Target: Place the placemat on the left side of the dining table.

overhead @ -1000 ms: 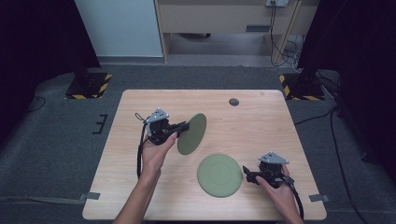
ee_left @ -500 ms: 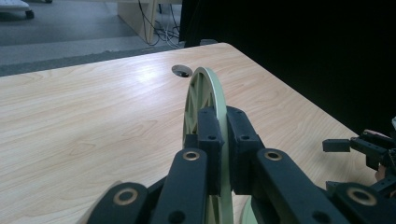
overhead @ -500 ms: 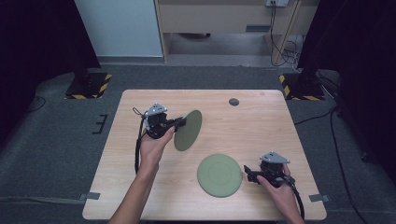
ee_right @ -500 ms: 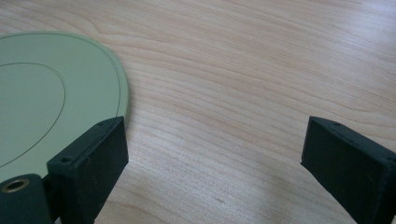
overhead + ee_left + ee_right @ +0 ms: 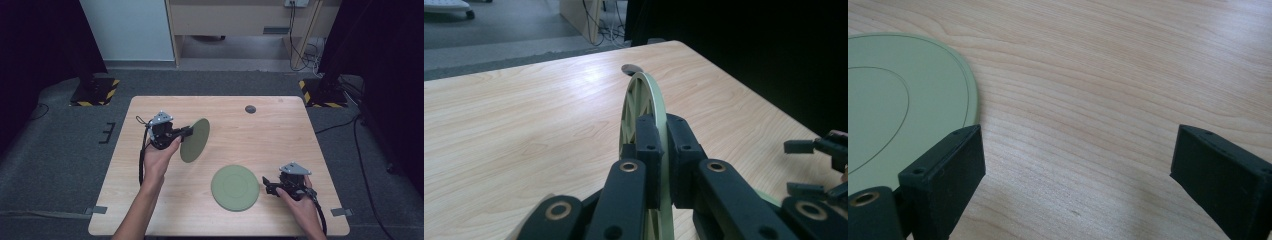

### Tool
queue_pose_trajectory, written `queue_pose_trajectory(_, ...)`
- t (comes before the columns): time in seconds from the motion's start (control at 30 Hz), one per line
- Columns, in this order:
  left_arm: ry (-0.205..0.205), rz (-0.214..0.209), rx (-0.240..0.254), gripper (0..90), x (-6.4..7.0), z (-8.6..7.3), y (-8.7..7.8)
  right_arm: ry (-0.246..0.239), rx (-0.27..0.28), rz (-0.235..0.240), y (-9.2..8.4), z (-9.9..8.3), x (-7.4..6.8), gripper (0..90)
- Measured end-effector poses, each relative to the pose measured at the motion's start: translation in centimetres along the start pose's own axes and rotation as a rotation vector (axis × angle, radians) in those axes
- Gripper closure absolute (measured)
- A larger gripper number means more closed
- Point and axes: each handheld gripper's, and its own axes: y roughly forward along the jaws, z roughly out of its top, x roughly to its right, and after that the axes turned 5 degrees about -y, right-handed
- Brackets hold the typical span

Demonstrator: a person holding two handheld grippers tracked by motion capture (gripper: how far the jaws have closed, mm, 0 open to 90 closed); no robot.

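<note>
Two green plates: one (image 5: 194, 140) on edge above table (image 5: 150, 210), pinched by left gripper (image 5: 186, 132); other (image 5: 235, 187) flat nr right gripper (image 5: 268, 186), jaws spread, empty.

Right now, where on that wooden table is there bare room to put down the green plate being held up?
Bare wood lies along the far edge, left of the small dark round disc, and across the right half beyond the flat green round plate. The near right is crowded: the right tongs sit beside that plate.
</note>
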Motion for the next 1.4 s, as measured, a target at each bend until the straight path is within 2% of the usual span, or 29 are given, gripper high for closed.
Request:
queue_pose_trajectory(0.33,-0.023,0.020,0.012,85.3,-1.5,-0.7,-1.2,-0.003,-0.008,-0.004,0.0,-0.1,0.1,7.4)
queue_pose_trajectory(0.6,-0.023,0.044,0.019,85.3,-2.4,-0.9,-2.3,-0.005,-0.007,-0.008,0.0,-0.1,0.1,7.4)
queue_pose_trajectory(0.8,-0.026,0.047,0.024,85.3,-2.7,-0.7,-2.9,-0.005,-0.009,-0.010,0.1,-0.1,0.1,7.3)
queue_pose_trajectory(1.13,-0.040,0.053,0.009,85.3,-3.0,-1.1,-2.9,-0.008,-0.007,-0.015,-0.1,-0.2,0.2,7.3)
queue_pose_trajectory(1.4,-0.035,0.064,0.012,85.3,-3.2,-1.1,-3.4,-0.008,-0.003,-0.018,-0.2,-0.1,0.4,7.4)
